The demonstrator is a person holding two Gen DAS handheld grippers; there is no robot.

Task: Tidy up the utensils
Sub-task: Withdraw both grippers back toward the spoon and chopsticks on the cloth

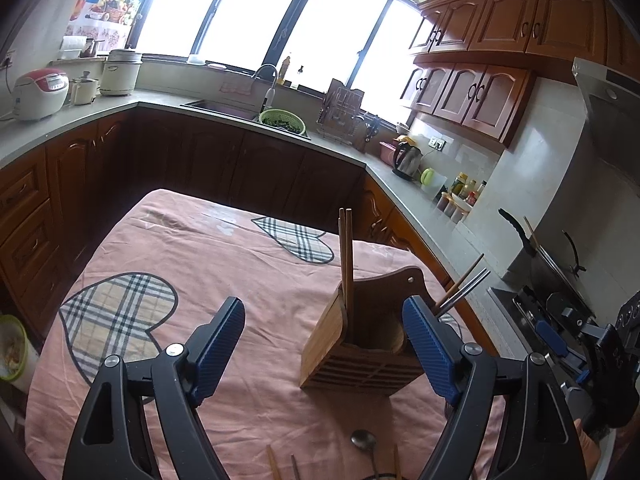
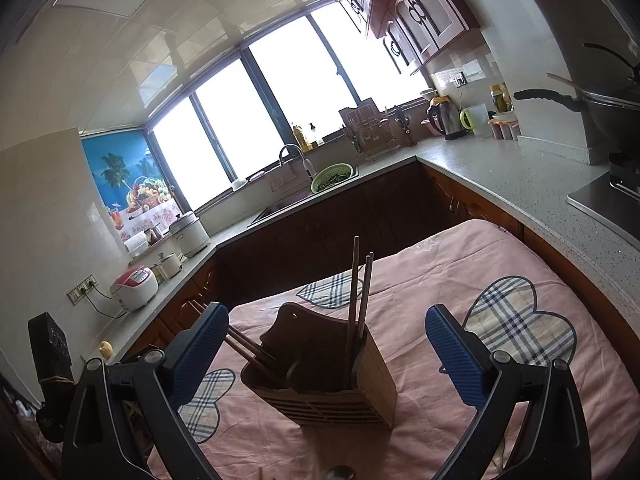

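Observation:
A wooden utensil holder (image 1: 362,344) stands on the pink cloth-covered table (image 1: 208,248); it also shows in the right wrist view (image 2: 324,376). Brown chopsticks (image 1: 346,256) stand in its left compartment and chopsticks with metal ends (image 1: 464,290) lean out to the right. A metal spoon (image 1: 365,442) and loose wooden chopsticks (image 1: 274,464) lie on the cloth near the front edge. My left gripper (image 1: 324,344) is open and empty, just in front of the holder. My right gripper (image 2: 326,356) is open and empty, with the holder between its fingers' line of sight.
Kitchen counters (image 1: 80,120) wrap around the table on three sides, with a rice cooker (image 1: 40,94), a sink with a green colander (image 1: 282,120), a kettle (image 1: 408,158) and a wok on the stove (image 1: 536,256). The right gripper shows at the right edge of the left wrist view (image 1: 560,340).

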